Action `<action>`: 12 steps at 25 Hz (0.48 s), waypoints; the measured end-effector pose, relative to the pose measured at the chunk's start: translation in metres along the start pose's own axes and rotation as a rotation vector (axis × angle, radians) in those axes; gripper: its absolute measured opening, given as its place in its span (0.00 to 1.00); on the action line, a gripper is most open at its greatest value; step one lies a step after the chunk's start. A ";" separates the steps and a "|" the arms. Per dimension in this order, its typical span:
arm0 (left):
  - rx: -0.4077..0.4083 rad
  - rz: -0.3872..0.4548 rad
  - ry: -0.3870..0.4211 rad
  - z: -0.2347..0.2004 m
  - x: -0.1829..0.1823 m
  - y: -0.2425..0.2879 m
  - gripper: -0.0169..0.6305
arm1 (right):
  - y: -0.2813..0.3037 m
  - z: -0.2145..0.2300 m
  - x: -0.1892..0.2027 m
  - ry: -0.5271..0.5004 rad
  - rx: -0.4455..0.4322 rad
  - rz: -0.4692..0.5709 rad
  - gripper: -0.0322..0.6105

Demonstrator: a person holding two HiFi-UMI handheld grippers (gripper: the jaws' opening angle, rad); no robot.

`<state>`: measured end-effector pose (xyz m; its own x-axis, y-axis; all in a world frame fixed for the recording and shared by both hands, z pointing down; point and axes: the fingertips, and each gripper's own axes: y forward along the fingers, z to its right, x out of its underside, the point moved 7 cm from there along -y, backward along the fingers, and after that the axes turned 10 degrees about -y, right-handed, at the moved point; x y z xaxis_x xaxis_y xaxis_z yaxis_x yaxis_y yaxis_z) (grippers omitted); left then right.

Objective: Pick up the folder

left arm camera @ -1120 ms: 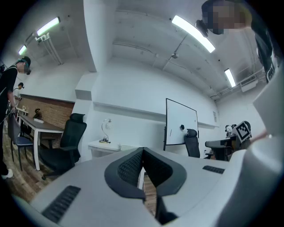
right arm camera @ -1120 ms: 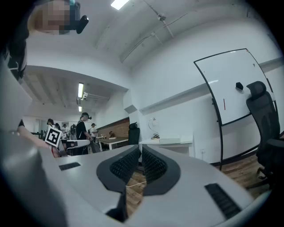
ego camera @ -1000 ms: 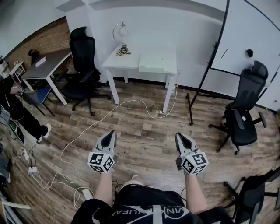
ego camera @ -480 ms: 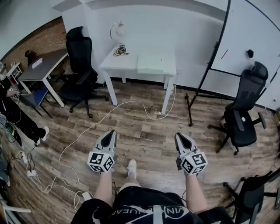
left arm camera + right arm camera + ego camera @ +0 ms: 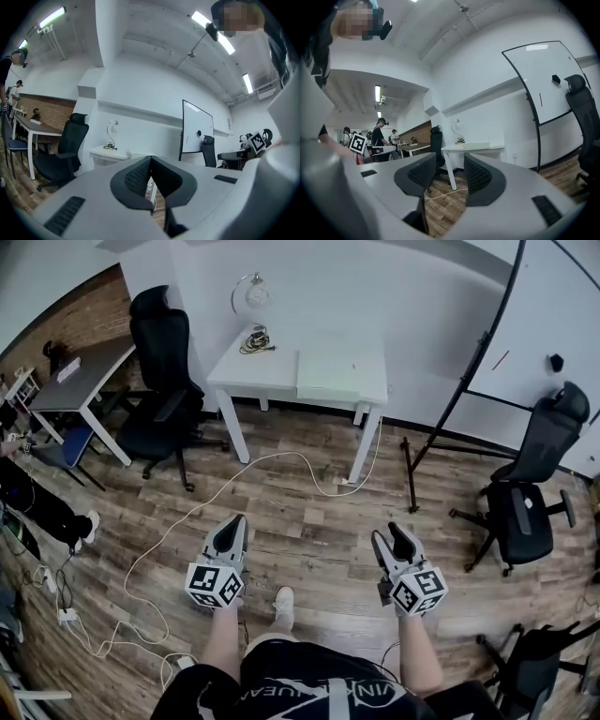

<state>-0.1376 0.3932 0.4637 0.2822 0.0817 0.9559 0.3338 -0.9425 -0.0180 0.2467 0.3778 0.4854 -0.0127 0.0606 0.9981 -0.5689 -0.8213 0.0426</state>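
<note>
folder lies flat on the white table by the wall, well apart from the left gripper (jaws pressed together, empty) and the right gripper, whose jaws are opening with nothing between them.

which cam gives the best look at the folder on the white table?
Head view: it looks down on the folder, whole top visible on the white table. Right gripper view shows it edge-on, a thin far-off slab. Left gripper view gives barely a sliver of it.

White table — folder (cables too)
</note>
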 end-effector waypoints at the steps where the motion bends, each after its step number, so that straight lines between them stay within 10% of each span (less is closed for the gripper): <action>1: 0.000 -0.004 -0.002 -0.005 -0.001 0.007 0.05 | 0.007 0.004 0.001 0.009 0.005 -0.008 0.33; 12: 0.029 -0.048 -0.001 -0.061 -0.018 0.088 0.05 | 0.079 0.036 0.008 0.075 0.087 -0.065 0.36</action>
<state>-0.1682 0.2888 0.4632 0.2658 0.1268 0.9557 0.3732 -0.9275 0.0193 0.2318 0.2930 0.4982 -0.0413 0.1552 0.9870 -0.4969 -0.8602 0.1145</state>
